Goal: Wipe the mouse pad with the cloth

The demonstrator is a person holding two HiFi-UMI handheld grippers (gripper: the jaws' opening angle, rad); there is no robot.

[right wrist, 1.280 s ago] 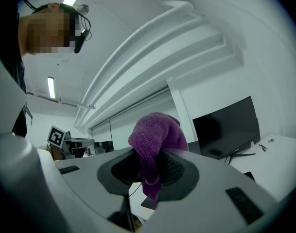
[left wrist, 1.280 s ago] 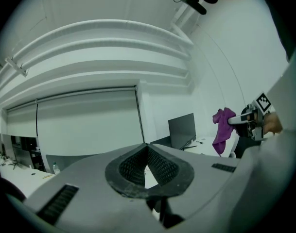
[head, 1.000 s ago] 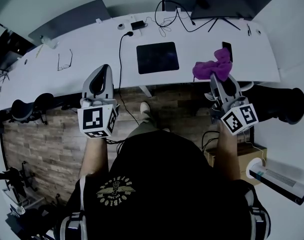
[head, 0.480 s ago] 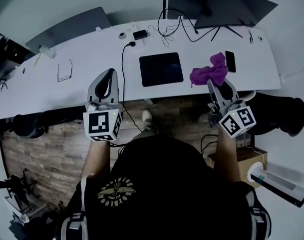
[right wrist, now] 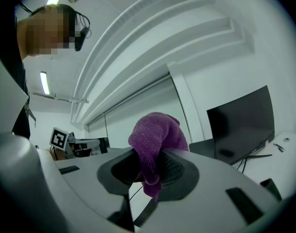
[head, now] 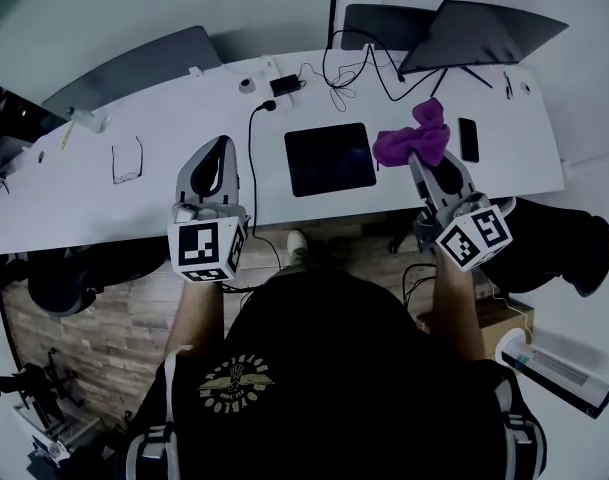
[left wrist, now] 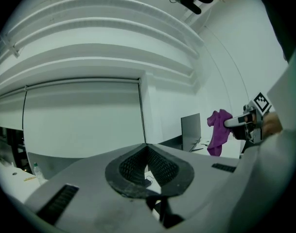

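A black square mouse pad (head: 330,158) lies flat on the white desk (head: 164,188), near its front edge. My right gripper (head: 424,158) is shut on a purple cloth (head: 414,136), which bunches above the desk just right of the pad. The right gripper view shows the purple cloth (right wrist: 156,144) pinched between the jaws and drooping below them. My left gripper (head: 210,163) hovers over the desk left of the pad, its jaws closed together with nothing between them. In the left gripper view, the cloth (left wrist: 217,130) hangs at the far right.
A phone (head: 469,139) lies right of the cloth. Glasses (head: 124,158) rest at the desk's left. Cables and a charger (head: 287,83) run along the back. Two dark laptops or monitors (head: 484,28) stand at the back right, another (head: 134,63) at the back left.
My right gripper has carried the purple cloth leftward, closer to the mouse pad's right edge. The head view has shifted forward over the desk. The left gripper stays about where it was.
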